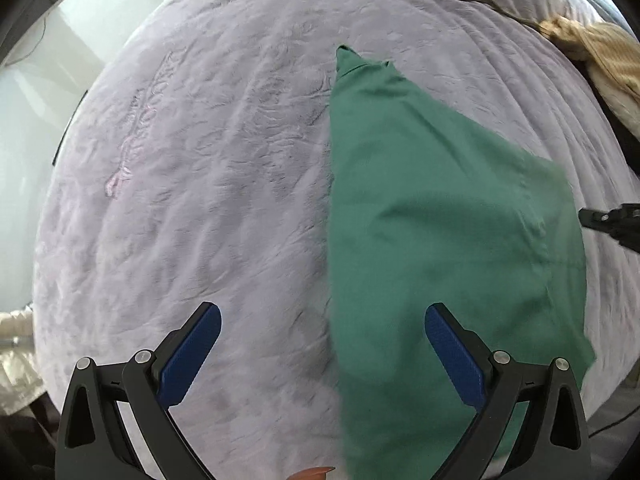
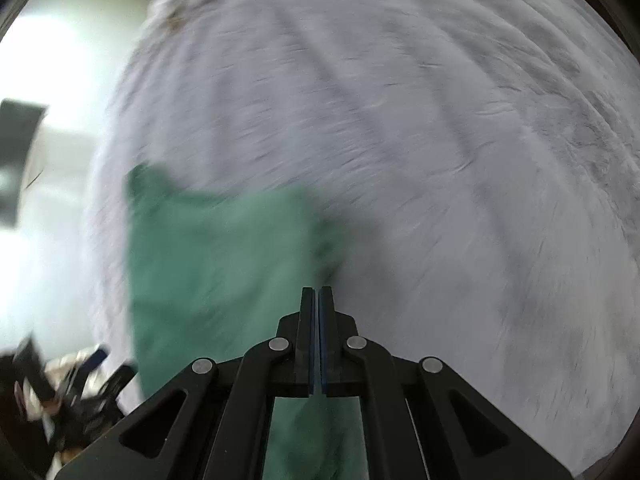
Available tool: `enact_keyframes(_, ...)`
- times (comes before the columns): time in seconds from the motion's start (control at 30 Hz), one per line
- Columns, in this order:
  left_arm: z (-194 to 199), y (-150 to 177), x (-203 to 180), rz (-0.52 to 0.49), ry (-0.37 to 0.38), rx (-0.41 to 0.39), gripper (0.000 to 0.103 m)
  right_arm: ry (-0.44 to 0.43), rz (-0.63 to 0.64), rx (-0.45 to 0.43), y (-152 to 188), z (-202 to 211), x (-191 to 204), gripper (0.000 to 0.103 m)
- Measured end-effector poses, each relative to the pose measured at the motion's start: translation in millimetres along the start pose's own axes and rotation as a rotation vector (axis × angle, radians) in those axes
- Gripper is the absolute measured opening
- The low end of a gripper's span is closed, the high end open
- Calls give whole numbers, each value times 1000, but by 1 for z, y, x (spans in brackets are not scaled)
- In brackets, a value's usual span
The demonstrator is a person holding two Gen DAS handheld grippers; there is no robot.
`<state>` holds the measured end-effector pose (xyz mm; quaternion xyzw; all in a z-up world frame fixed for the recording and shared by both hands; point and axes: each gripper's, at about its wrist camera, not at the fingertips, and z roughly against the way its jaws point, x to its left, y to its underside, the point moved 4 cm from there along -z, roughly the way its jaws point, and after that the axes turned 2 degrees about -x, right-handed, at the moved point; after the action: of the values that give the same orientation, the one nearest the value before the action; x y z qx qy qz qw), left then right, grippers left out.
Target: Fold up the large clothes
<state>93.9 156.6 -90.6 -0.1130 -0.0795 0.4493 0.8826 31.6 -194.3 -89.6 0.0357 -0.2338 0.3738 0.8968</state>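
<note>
A green garment [image 1: 432,216] lies spread on a lilac plush blanket [image 1: 200,160], narrow at the far end and wide toward me. My left gripper [image 1: 324,312] hangs open above the garment's straight left edge, one blue pad [image 1: 192,356] over the blanket and the other over the cloth, nothing between them. In the right wrist view the garment [image 2: 216,264] is blurred. My right gripper [image 2: 318,290] is shut with its tips at the cloth's right edge, which runs under the fingers. From the left wrist view the right gripper [image 1: 586,216] meets the garment's right edge.
A tan knitted item [image 1: 600,56] lies at the blanket's far right corner. Pale fabric [image 1: 16,360] hangs off the left side. Dark clutter [image 2: 72,388] sits past the bed's left edge, beside a bright wall [image 2: 48,60].
</note>
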Motion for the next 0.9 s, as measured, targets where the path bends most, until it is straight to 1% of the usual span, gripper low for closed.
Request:
enact_keyframes(0.1, 12, 18, 5, -31, 17, 8, 102, -79, 42, 38, 38, 12, 27, 2)
enact_keyframes(0.17, 15, 35, 5, -57, 17, 18, 102, -91, 70, 85, 72, 11, 37, 2)
enact_keyframes(0.23, 11, 55, 4, -83, 3, 47, 102, -68, 85, 128, 95, 3, 37, 2)
enact_keyframes(0.27, 7, 64, 5, -91, 0, 66, 102, -37, 86, 151, 108, -5, 36, 2)
enact_keyframes(0.33, -2, 82, 7, -73, 20, 84, 102, 37, 71, 201, 131, -25, 24, 1)
enact_keyframes(0.4, -8, 88, 10, -41, 41, 88, 102, 43, 18, 228, 143, -39, 10, 0)
enact_keyframes(0.43, -10, 89, 11, -20, 56, 99, 103, 37, -3, 227, 144, -42, 8, 0)
enact_keyframes(0.5, -11, 88, 12, 3, 65, 121, 102, 52, -2, 229, 142, -40, 12, 0)
enact_keyframes(0.6, -7, 84, 11, -17, 38, 119, 102, 88, 55, 227, 136, -26, 22, 1)
enact_keyframes(0.67, -1, 82, 7, -34, 18, 112, 102, 96, 74, 211, 132, -14, 29, 2)
enact_keyframes(0.77, 5, 81, 5, -38, 10, 111, 102, 107, 50, 181, 124, -1, 33, 2)
enact_keyframes(0.9, 10, 85, 6, -33, 11, 120, 102, 134, 8, 153, 117, 14, 27, 2)
